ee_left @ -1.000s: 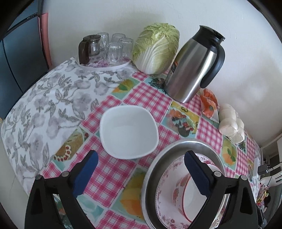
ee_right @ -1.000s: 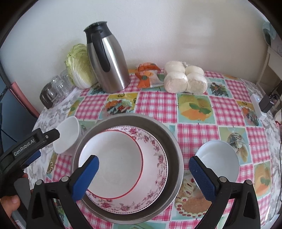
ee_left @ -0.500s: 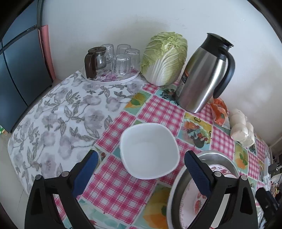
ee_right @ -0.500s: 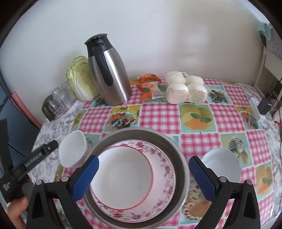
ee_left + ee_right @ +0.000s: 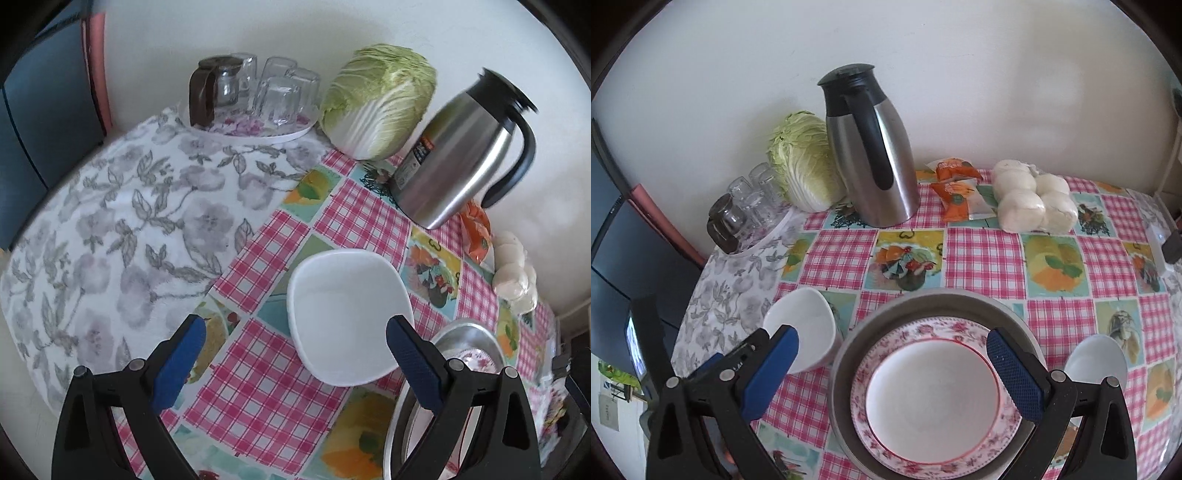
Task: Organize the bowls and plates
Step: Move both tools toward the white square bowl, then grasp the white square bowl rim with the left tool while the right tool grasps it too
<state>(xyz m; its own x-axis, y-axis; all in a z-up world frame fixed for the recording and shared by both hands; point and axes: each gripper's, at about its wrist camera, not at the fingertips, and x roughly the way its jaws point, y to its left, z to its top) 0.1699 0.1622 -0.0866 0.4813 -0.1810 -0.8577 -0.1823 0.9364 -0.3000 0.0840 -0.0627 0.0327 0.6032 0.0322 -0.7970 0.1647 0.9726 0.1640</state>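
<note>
A white squarish bowl (image 5: 347,317) (image 5: 803,326) stands on the checked tablecloth, left of a grey metal basin (image 5: 871,314) (image 5: 461,332). In the basin lie a floral plate (image 5: 886,439) and a red-rimmed white plate (image 5: 931,391) on top of it. A second white bowl (image 5: 1095,356) sits right of the basin. My left gripper (image 5: 295,363) is open, hovering above the squarish bowl's near side with nothing held. My right gripper (image 5: 892,371) is open above the basin, empty.
A steel jug (image 5: 871,155) (image 5: 461,155), a cabbage (image 5: 376,99) (image 5: 803,162), a tray of glasses (image 5: 255,92) (image 5: 744,206), snack packets (image 5: 956,188) and bagged white buns (image 5: 1032,201) line the wall. The table's edge curves on the left, past a floral cloth (image 5: 110,229).
My left gripper has drawn back and swung left, so the squarish bowl now lies more to the right between its fingers. My right gripper has pulled back and up from the basin.
</note>
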